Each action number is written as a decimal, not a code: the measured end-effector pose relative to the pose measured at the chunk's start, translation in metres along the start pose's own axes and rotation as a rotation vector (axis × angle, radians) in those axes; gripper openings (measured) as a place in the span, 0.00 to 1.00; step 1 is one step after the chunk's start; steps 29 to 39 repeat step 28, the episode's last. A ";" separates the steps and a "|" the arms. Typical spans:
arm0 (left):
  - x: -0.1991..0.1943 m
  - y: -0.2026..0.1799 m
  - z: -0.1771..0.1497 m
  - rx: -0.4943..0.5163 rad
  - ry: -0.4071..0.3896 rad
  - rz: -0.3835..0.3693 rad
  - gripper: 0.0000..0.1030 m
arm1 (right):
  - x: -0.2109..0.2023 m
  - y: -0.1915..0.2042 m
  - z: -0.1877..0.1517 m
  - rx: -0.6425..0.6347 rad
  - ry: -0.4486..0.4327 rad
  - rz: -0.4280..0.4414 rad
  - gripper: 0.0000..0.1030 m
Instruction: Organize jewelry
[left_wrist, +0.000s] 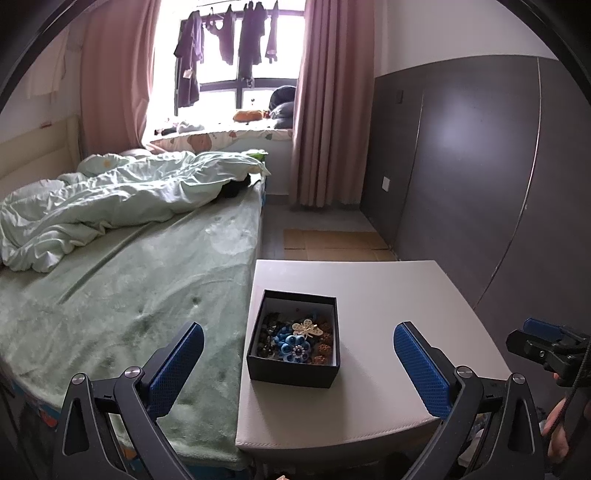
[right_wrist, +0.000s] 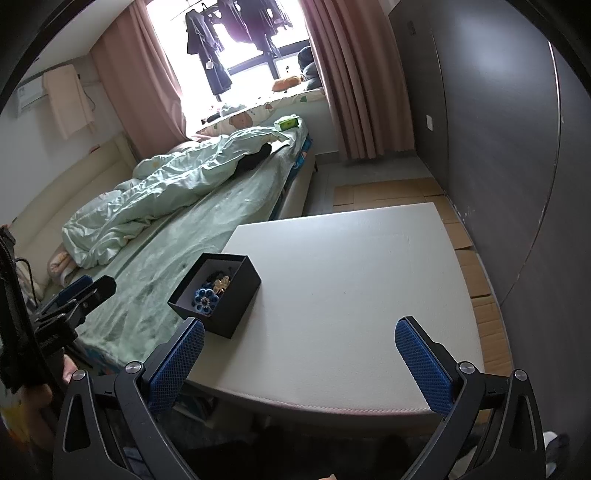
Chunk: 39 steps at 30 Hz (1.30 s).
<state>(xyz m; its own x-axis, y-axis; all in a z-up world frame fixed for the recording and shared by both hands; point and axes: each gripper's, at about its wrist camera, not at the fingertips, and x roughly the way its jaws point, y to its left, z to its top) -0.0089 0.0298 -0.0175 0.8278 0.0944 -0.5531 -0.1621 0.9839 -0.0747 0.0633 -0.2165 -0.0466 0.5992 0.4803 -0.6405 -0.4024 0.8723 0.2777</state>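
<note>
A black open box (left_wrist: 258, 363) stands on the left part of a white table (left_wrist: 388, 295). It holds jewelry: a blue flower piece (left_wrist: 295, 350), a cream dragonfly brooch (left_wrist: 308, 329), brown beads (left_wrist: 325, 341) and dark beads. My left gripper (left_wrist: 298, 354) is open, its blue pads either side of the box and nearer the camera, above the table's front. My right gripper (right_wrist: 299, 349) is open and empty over the table's front edge, the box (right_wrist: 236, 299) just beyond its left finger. The right gripper also shows at the right edge of the left wrist view (left_wrist: 546, 343).
A bed (left_wrist: 129, 288) with a green sheet and a rumpled quilt (left_wrist: 110, 195) touches the table's left side. A dark wardrobe wall (left_wrist: 480, 166) stands to the right. Cardboard sheets (right_wrist: 476, 266) lie on the floor beyond the table. Pink curtains frame a window at the back.
</note>
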 end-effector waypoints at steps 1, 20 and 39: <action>0.000 0.000 0.000 0.000 0.001 0.000 1.00 | 0.000 0.000 0.000 0.000 0.000 -0.001 1.00; -0.003 -0.008 0.000 0.040 -0.018 0.012 1.00 | 0.005 -0.002 -0.003 -0.004 0.007 -0.011 1.00; -0.002 -0.010 0.000 0.045 -0.012 0.005 1.00 | 0.006 -0.003 -0.004 -0.001 0.011 -0.013 1.00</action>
